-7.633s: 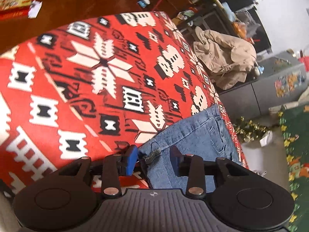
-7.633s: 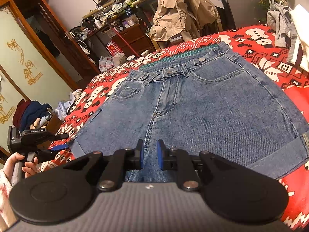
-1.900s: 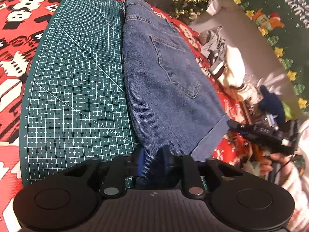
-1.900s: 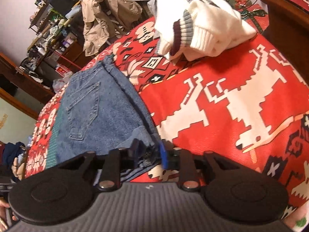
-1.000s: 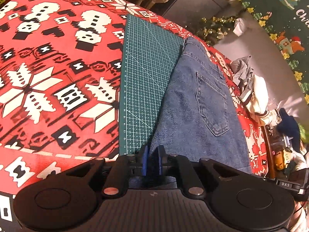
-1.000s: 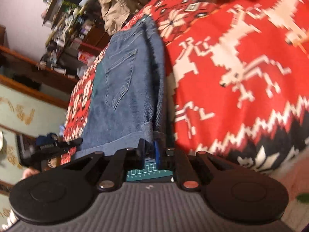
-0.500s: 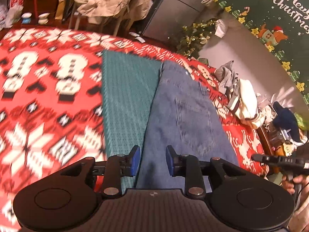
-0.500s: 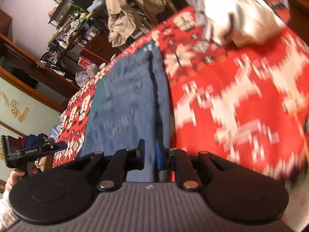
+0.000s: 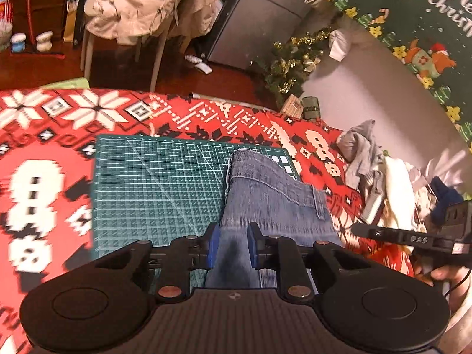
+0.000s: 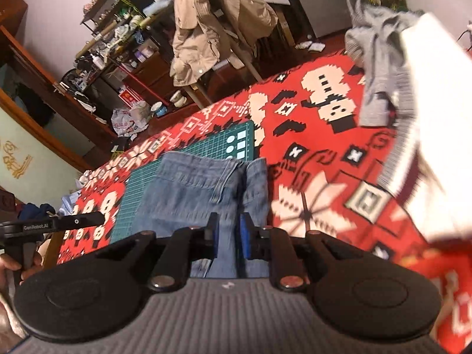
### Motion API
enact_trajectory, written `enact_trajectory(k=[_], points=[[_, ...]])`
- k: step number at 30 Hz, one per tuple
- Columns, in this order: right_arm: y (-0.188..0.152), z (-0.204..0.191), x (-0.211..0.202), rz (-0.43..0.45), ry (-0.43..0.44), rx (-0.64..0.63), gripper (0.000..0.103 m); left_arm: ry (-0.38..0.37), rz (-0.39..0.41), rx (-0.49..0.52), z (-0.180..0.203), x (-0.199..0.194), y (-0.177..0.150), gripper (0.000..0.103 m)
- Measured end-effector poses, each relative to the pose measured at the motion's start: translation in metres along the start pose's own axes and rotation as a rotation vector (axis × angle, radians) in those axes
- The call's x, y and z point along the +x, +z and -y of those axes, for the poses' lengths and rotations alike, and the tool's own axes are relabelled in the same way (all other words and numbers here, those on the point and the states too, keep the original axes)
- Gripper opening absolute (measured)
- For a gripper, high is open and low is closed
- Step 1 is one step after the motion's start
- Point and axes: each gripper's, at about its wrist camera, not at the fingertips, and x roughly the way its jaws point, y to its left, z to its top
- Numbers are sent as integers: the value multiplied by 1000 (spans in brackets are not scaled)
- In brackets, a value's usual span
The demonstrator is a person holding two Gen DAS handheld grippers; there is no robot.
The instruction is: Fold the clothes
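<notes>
The folded shorts [image 9: 274,197] lie on the right part of a cutting mat [image 9: 153,183], their waistband at the far end and their right edge reaching past the mat onto the blanket [image 9: 44,147] that covers the worktop. The mat lies on that blanket. To the right of the shorts, well apart, sits a heap of clothes [image 10: 413,103] on the blanket. Beyond the far edge of the worktop, a chair [image 9: 153,44] stands on the floor with a jacket [image 9: 147,3] hung over it.

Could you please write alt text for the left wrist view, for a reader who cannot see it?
Folded denim shorts lie partly on a green cutting mat over a red patterned blanket. The left gripper hovers above them, jaws closing on nothing.
</notes>
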Motion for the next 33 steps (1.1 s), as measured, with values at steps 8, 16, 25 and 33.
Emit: enact_trajectory(k=[8, 16, 25, 33], points=[[8, 10, 45, -31, 33, 35, 18, -20, -30, -10, -9, 31, 9, 16], [8, -1, 40, 10, 53, 25, 0, -73, -15, -51, -15, 32, 8, 14], [10, -25, -10, 132, 12, -53, 0, -124, 18, 15, 14, 8, 8, 7], [-3, 22, 34, 36, -87, 13, 0, -107, -55, 56, 26, 28, -20, 7]])
